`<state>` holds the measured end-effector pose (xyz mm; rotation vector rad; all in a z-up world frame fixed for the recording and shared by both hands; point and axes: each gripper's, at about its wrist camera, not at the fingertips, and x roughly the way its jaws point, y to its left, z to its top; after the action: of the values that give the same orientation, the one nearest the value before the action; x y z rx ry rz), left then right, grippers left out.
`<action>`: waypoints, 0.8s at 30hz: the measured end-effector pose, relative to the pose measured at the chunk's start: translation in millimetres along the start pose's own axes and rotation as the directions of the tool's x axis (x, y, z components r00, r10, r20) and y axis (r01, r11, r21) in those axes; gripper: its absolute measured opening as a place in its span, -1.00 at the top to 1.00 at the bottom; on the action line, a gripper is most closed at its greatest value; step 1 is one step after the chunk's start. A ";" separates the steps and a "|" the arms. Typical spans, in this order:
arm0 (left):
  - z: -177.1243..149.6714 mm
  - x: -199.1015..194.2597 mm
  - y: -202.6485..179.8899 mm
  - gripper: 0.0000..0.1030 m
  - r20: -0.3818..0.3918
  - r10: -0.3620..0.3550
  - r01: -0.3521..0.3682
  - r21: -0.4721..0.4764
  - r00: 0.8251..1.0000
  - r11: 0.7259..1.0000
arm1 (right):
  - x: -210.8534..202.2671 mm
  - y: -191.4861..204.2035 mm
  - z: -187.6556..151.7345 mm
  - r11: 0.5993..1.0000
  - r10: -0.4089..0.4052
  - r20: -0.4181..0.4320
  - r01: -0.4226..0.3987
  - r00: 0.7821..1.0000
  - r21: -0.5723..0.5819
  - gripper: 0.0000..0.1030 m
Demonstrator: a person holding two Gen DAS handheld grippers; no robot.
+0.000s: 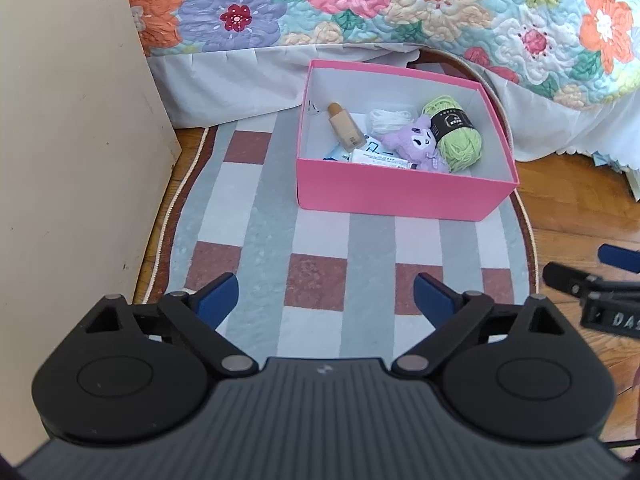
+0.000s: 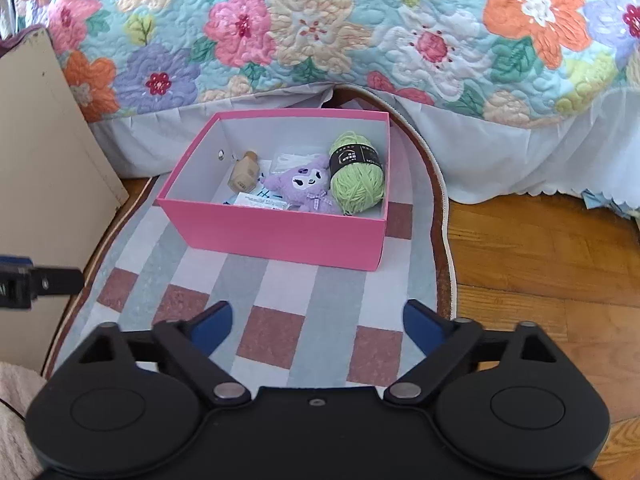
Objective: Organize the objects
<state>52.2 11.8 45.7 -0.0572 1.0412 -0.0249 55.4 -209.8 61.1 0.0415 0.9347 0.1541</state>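
A: Where's the box?

B: The pink box [image 1: 404, 194] sits on your rug [image 1: 316, 280], at its far end, close to the bed skirt [image 1: 240, 84]. It's open at the top, white inside.

A: What's in it?

B: Along the right wall you have a green yarn ball [image 1: 456, 136] with a black band. Touching it on the left is a purple plush [image 1: 420, 142], face up. A tan bottle [image 1: 346, 130] lies tilted toward the left wall, cap pointing to the far side. Behind the plush there's a white bundle [image 1: 390, 118], and under the bottle and plush lie flat white-and-blue packets [image 1: 376, 156]; you can't read their print.

A: And my tongs?

B: Your left gripper [image 1: 326, 300] is spread wide, nothing between the blue pads [image 1: 218, 300]. It hangs over the near end of the rug, well short of the box. Your right gripper [image 2: 318, 328] is spread wide too, and empty, also over the near checks of the rug. Neither touches anything.

A: What's around?

B: A beige panel [image 1: 72, 160] stands at the left, its lower edge by the rug's border. The floral quilt [image 1: 400, 8] hangs over the bed behind the box. Wood floor [image 2: 540, 260] shows to the right of the rug. From the left view you catch the right gripper's tip at the right edge; from the right view, the left one's at the left edge.
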 end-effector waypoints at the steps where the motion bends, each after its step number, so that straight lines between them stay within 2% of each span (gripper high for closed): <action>1: -1.2 1.0 -2.1 -0.93 -0.007 0.004 -0.004 0.016 1.000 1.000 | -0.2 -0.5 0.3 1.000 0.001 -0.002 -0.001 1.000 0.013 -0.87; 3: -2.3 2.8 -4.4 -0.98 -0.021 0.007 -0.007 0.028 1.000 1.000 | 0.0 -1.7 0.4 1.000 -0.001 -0.010 0.001 1.000 0.030 -0.87; 11: -5.9 10.2 -7.0 -0.99 -0.071 0.020 -0.018 0.028 0.997 0.999 | -3.8 1.6 -2.6 1.000 -0.026 -0.015 0.026 1.000 0.006 -0.87; 16: -3.0 8.3 -1.6 -0.99 -0.060 0.028 -0.028 0.011 0.998 1.000 | -10.6 2.5 -2.9 0.998 -0.054 -0.003 0.054 0.999 -0.013 -0.87; 24: -0.3 -0.9 4.5 -0.99 -0.054 0.017 -0.017 -0.006 0.998 1.000 | -6.7 1.9 -7.4 0.995 -0.093 -0.054 0.091 0.994 -0.038 -0.87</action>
<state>51.5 16.4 46.0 -0.0538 1.0959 -0.0080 45.3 -209.1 62.3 -0.0390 0.9874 0.0874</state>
